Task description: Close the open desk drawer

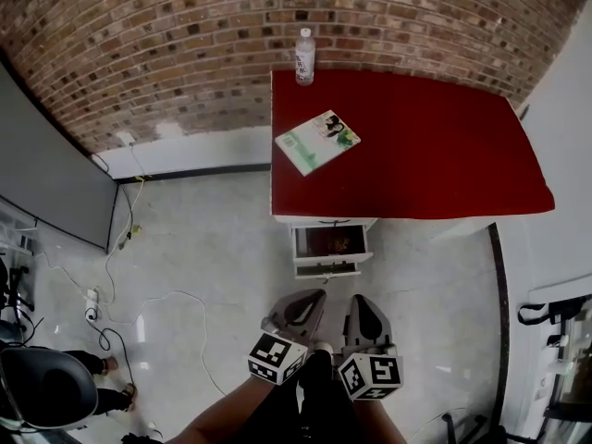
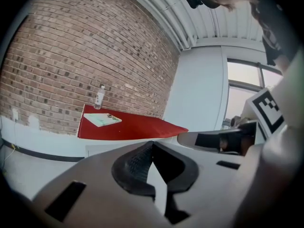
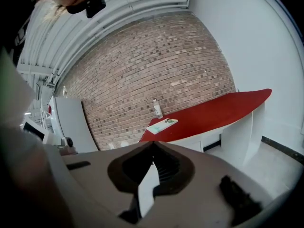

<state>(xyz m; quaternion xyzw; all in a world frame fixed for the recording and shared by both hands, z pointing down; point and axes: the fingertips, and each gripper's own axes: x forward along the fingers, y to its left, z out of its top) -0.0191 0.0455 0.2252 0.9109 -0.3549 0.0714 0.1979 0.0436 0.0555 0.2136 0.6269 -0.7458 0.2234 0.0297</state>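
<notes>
My left gripper [image 1: 313,296] and right gripper [image 1: 361,302] sit side by side at the bottom centre of the head view. Both point up the frame toward the desk and are clear of it. The open drawer [image 1: 331,245] juts out from under the near left end of the red desk top [image 1: 416,146], just above the gripper tips in the frame. There is something dark inside it that I cannot identify. A booklet [image 1: 317,141] lies on the left part of the desk, and a clear bottle [image 1: 304,56] stands at its far left corner against the brick wall [image 1: 166,44]. White cables [image 1: 176,296] trail over the floor at the left. In the left gripper view, my left jaws are closed tip to tip with nothing between them. The desk top [image 2: 137,127], booklet [image 2: 102,119] and bottle [image 2: 99,97] show at centre left, above the jaws, and the right gripper's body fills the right side. In the right gripper view, my right jaws are pressed together and empty. The desk top [image 3: 213,113] runs from the centre to the right edge, with the booklet [image 3: 162,125] and bottle [image 3: 156,109] at its left end.
</notes>
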